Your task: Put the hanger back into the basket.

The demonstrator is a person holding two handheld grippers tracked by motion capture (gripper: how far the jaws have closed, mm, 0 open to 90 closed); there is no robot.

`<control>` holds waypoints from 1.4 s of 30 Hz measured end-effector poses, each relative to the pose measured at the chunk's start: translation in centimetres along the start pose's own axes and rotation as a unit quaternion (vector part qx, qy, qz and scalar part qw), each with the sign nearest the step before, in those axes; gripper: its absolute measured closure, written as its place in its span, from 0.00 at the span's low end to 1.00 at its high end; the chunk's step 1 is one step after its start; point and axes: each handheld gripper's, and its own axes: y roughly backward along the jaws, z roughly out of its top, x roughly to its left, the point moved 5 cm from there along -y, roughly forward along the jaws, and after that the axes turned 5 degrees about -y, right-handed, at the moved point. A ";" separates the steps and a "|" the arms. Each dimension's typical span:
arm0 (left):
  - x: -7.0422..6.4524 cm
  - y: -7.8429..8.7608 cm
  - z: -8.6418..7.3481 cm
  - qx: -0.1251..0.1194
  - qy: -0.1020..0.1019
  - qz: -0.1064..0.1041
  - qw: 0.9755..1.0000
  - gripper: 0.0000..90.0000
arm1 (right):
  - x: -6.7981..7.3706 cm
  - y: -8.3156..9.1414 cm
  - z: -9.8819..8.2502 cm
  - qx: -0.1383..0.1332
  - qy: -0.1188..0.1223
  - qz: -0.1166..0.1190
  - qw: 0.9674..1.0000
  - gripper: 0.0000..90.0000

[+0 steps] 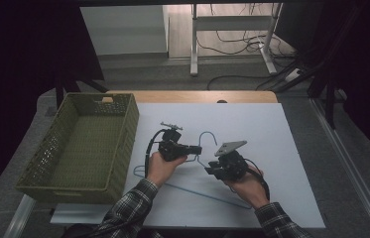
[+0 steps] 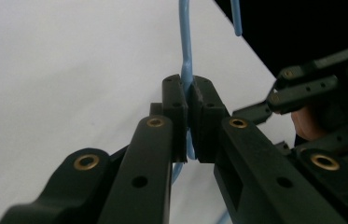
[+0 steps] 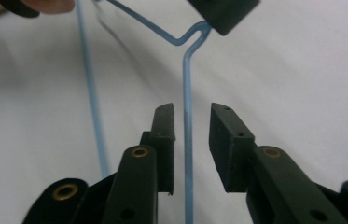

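White table (image 1: 281,148), thin blue wire hanger (image 1: 207,136), left gripper (image 2: 189,116) jaws clamping it, right gripper (image 3: 191,140) jaws parted around it.

A bare, dimly lit lab or test room rather than a home: a wooden table (image 1: 192,96) covered by a plain white sheet (image 1: 252,139) stands between black curtains (image 1: 19,59). Behind it, loose cables (image 1: 232,42) trail across a grey floor under a metal-legged desk frame (image 1: 232,29), and a power strip (image 1: 293,75) lies by the wall.
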 end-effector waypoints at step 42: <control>-4.5 6.2 -1.2 0.199 -0.252 0.051 0.946 0.66 | 3.7 1.7 3.6 0.013 0.071 0.096 0.993 0.97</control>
